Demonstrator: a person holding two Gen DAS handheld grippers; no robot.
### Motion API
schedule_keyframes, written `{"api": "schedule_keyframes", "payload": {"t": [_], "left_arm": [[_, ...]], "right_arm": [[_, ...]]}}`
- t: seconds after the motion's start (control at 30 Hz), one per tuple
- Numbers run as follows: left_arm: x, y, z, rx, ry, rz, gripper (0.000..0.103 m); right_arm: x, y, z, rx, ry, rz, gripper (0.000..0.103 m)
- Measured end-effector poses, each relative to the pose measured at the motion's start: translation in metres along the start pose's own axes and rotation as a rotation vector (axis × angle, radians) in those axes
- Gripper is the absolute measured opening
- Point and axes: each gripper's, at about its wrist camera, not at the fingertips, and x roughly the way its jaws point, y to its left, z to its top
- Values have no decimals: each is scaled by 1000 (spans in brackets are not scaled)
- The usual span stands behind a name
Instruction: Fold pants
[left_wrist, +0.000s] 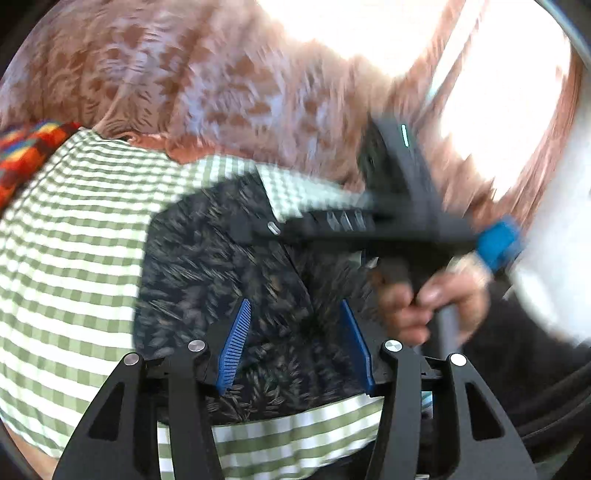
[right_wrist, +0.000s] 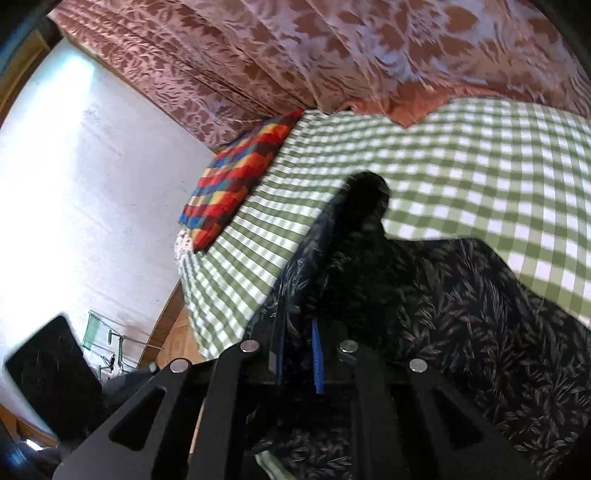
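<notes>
The right tongs (right_wrist: 297, 363) are pinching a raised fold of the pants (right_wrist: 461, 306), jaws nearly closed on the cloth, apparently to carry it over. The left tongs (left_wrist: 295, 343) are hovering wide open and empty above the pants (left_wrist: 221, 266), which are lying on the checked bed (left_wrist: 74, 240).

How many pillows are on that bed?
1: a colourful pillow lies at the head of the checked bed, by the curtain. The pants and gripper may hide others.
</notes>
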Motion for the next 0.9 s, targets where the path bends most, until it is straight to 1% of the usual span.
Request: {"api": "schedule_keyframes", "payload": {"t": [0.03,0.1,0.2,0.23,0.27,0.33,0.47,0.53,0.67,0.77,0.87,0.9], "left_arm": [[-16,15,7,-64,-47,-2,56],[-39,47,17,-185,-114,31,56],[-52,83,18,-311,-150,109,56],[-53,91,17,-340,-154,112,56],[-51,97,16,-360,-153,121,56],[-45,102,14,-366,-140,145,56],[-18,104,6,-374,-94,136,56],[-8,105,3,-380,-76,116,56],[20,92,2,-366,-58,44,56],[37,71,9,-335,-46,-72,56],[56,47,10,-277,3,-140,56],[66,36,9,-254,33,-171,56]], "right_arm": [[-3,5,2,-10,-4,4,10],[-10,18,8,-33,-14,15,10],[-20,33,15,-60,-26,23,10],[-25,36,16,-66,-32,27,10],[-28,37,17,-70,-35,28,10],[-37,42,19,-75,-48,27,10],[-62,49,18,-85,-84,35,10],[-81,56,16,-109,-112,36,10],[-122,59,6,-138,-169,25,10],[-162,50,-8,-142,-223,-10,10],[-194,37,-24,-124,-269,-54,10],[-210,28,-34,-107,-292,-82,10]]}}
